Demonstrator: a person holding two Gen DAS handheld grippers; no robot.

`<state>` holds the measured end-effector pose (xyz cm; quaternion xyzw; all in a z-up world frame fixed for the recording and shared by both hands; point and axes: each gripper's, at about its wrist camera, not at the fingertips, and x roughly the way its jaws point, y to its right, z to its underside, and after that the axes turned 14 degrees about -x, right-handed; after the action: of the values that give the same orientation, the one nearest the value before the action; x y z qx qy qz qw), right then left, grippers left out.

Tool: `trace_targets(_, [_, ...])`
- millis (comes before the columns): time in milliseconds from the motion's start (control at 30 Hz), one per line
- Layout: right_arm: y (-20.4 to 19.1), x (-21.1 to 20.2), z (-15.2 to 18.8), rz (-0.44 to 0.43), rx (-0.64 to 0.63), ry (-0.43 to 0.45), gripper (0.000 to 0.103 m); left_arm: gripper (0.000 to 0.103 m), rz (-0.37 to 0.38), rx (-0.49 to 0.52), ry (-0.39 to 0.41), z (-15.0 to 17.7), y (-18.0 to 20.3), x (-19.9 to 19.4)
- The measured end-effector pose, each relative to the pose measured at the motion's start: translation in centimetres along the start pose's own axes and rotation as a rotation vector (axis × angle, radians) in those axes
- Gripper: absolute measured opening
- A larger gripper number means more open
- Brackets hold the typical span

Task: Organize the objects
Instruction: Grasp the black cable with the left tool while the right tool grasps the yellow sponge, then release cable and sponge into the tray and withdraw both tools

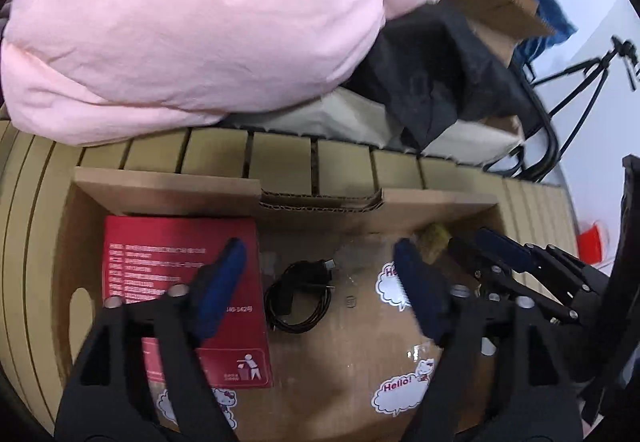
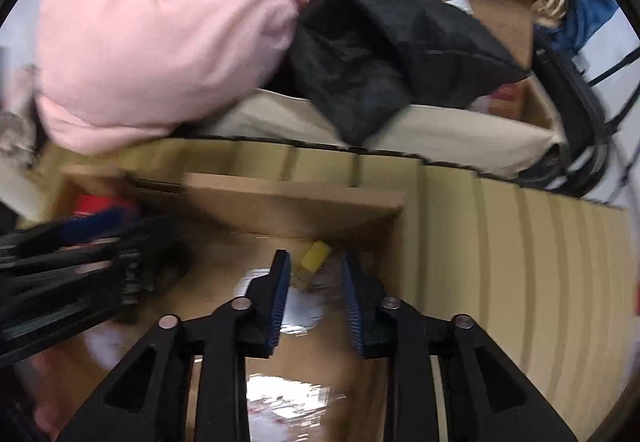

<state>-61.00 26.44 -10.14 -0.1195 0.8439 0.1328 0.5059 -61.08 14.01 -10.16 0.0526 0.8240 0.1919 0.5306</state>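
Note:
An open cardboard box (image 1: 168, 190) sits below me. Inside lie a red packet (image 1: 160, 242), a coiled black cable (image 1: 300, 298) and a small yellow item (image 1: 434, 238) at the far right corner. My left gripper (image 1: 320, 290) is open and empty, hovering over the cable. My right gripper (image 2: 316, 298) is open and empty above the box floor, just short of the yellow item (image 2: 316, 256). The right gripper also shows in the left wrist view (image 1: 500, 254), and the left gripper's dark blurred frame shows in the right wrist view (image 2: 80, 262).
A big pink bundle of bedding (image 1: 192, 22) lies behind the box on a cream mattress (image 1: 320, 114), with a black garment (image 1: 436, 74) and another cardboard box (image 1: 496, 10) beside it. Tan slats (image 1: 280, 162) run behind the box. A black tripod (image 1: 580, 78) stands far right.

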Motion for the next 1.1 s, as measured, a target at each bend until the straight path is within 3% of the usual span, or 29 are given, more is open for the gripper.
trace_targets(100, [0.2, -2.2, 0.3, 0.023, -0.001, 0.046, 0.045, 0.077, -0.006, 0.005, 0.048, -0.1, -0.7, -2.8])
trace_targets(167, [0.2, -4.1, 0.7, 0.026, 0.0, 0.079, 0.067, 0.077, -0.008, 0.01, 0.075, 0.0, -1.1, -5.0])
trace_targets(200, [0.2, -5.4, 1.1, 0.026, -0.004, 0.099, 0.068, 0.079, -0.008, 0.012, 0.101, 0.4, -1.4, -6.9])
trace_targets(333, [0.0, -11.6, 4.1, 0.022, 0.01, 0.183, 0.069, 0.096, 0.038, 0.029, 0.17, 3.5, -2.7, -14.5])
trace_targets(433, [-0.6, -16.7, 7.4, -0.015, -0.003, 0.251, 0.069, 0.096, 0.035, 0.028, 0.197, 7.0, -3.8, -19.7])
trace_targets(567, [-2.6, -21.6, 11.6, 0.094, -0.1, 0.261, 0.07, 0.097, -0.002, 0.081, 0.283, 12.9, -4.6, -26.2])
trace_targets(700, [-5.5, -27.5, 17.0, 0.049, -0.164, 0.314, 0.07, 0.103, 0.06, 0.136, 0.339, 20.5, -6.2, -32.6])
trace_targets(867, [-9.8, -33.4, 23.4, 0.008, -0.24, 0.369, 0.071, 0.103, 0.017, 0.229, 0.363, 26.8, -7.8, -36.5])
trace_targets(967, [-11.8, -36.7, 27.3, 0.085, -0.223, 0.42, 0.071, 0.103, -0.01, 0.227, 0.393, 30.2, -9.5, -38.2])
trace_targets(1100, [-14.6, -39.2, 32.6, 0.125, -0.179, 0.447, 0.071, 0.103, 0.027, 0.206, 0.363, 34.4, -12.7, -38.9])
